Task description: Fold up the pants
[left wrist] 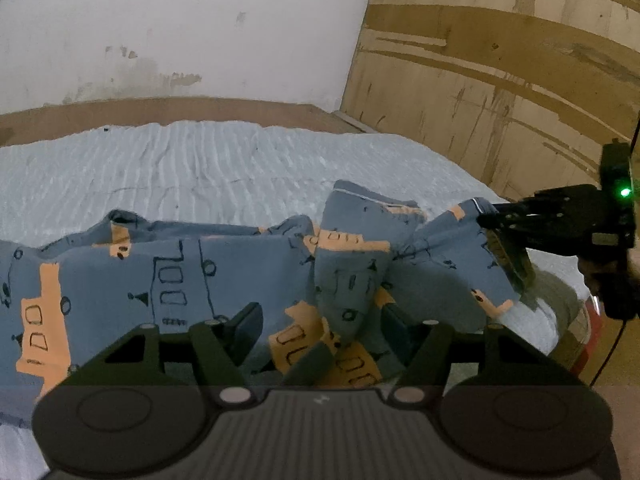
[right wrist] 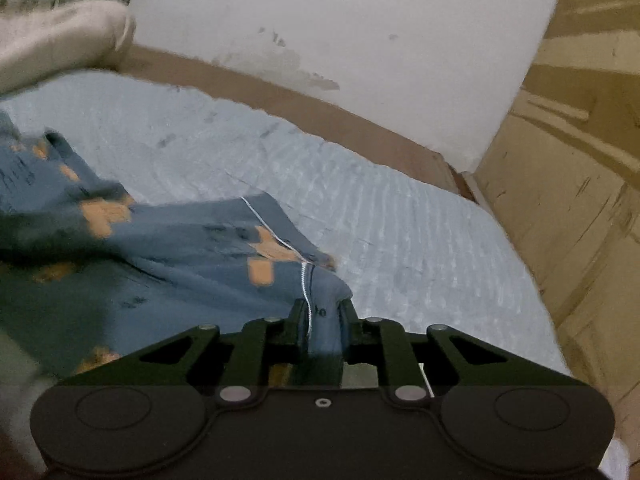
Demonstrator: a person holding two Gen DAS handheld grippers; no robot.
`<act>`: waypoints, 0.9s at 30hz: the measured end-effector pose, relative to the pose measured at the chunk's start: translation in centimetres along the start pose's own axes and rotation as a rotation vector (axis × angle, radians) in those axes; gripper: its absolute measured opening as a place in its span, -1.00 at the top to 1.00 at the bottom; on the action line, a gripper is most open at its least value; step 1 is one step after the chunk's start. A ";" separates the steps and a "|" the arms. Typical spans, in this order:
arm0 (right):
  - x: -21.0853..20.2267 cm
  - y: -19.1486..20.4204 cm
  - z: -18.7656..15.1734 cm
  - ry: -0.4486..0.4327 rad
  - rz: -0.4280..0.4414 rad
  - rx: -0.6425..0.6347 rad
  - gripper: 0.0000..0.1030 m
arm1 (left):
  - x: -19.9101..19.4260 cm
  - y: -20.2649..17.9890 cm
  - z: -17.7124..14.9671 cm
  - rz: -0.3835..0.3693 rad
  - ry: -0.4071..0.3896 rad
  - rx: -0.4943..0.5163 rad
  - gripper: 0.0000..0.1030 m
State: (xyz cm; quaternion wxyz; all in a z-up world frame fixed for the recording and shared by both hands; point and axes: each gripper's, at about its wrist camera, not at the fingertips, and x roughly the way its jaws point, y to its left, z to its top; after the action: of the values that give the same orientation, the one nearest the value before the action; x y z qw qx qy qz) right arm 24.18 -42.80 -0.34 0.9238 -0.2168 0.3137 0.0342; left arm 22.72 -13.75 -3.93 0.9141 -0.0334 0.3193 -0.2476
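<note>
Blue-grey pants (left wrist: 180, 272) with orange vehicle prints lie crumpled across the near part of a bed. My left gripper (left wrist: 322, 324) is low over them, its jaws wide apart, with a raised fold of the cloth between its fingers (left wrist: 248, 320) and no pad visibly pressing on it. My right gripper (right wrist: 323, 312) is shut on a corner of the pants (right wrist: 180, 260) beside a white stitched seam. In the left wrist view the right gripper (left wrist: 496, 216) holds that corner lifted at the right end of the bed.
The bed's light blue ribbed cover (left wrist: 200, 168) stretches bare beyond the pants to a brown bed frame (left wrist: 160, 108) and a stained white wall. Wooden panelling (left wrist: 500, 80) closes the right side. A pale cushion-like bundle (right wrist: 60, 40) lies at the bed's far left.
</note>
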 end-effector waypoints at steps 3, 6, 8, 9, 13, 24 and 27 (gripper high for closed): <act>2.0 -0.4 -0.9 0.032 0.000 -0.013 0.59 | 0.3 0.2 -0.3 -0.003 0.016 -0.008 -0.34; 3.5 -0.5 -1.9 0.081 -0.007 0.014 0.14 | 0.4 0.2 -0.3 -0.009 0.022 -0.015 -0.34; 3.8 -0.6 -2.0 0.079 -0.053 0.018 -0.27 | 0.4 0.3 -0.2 -0.013 0.022 -0.018 -0.34; 3.7 -1.0 -1.9 0.077 -0.069 0.033 -0.45 | 0.4 0.4 -0.1 -0.015 0.022 -0.022 -0.34; 3.3 -2.3 -0.3 0.025 -0.039 0.114 -0.71 | 0.6 0.8 0.3 -0.039 0.018 -0.061 -0.34; 10.0 2.2 9.4 0.087 0.219 0.264 -0.75 | 2.0 1.9 0.9 -0.067 0.051 -0.187 0.02; 13.4 4.5 11.5 0.169 0.235 0.280 -0.49 | 2.4 2.0 0.8 -0.088 0.068 -0.210 0.41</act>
State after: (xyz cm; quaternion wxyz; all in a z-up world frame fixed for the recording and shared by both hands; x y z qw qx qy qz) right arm 40.53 -34.89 -1.91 0.9049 -0.0500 0.4152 0.0795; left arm 25.71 -13.18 -5.08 0.8826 -0.1344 0.3724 -0.2537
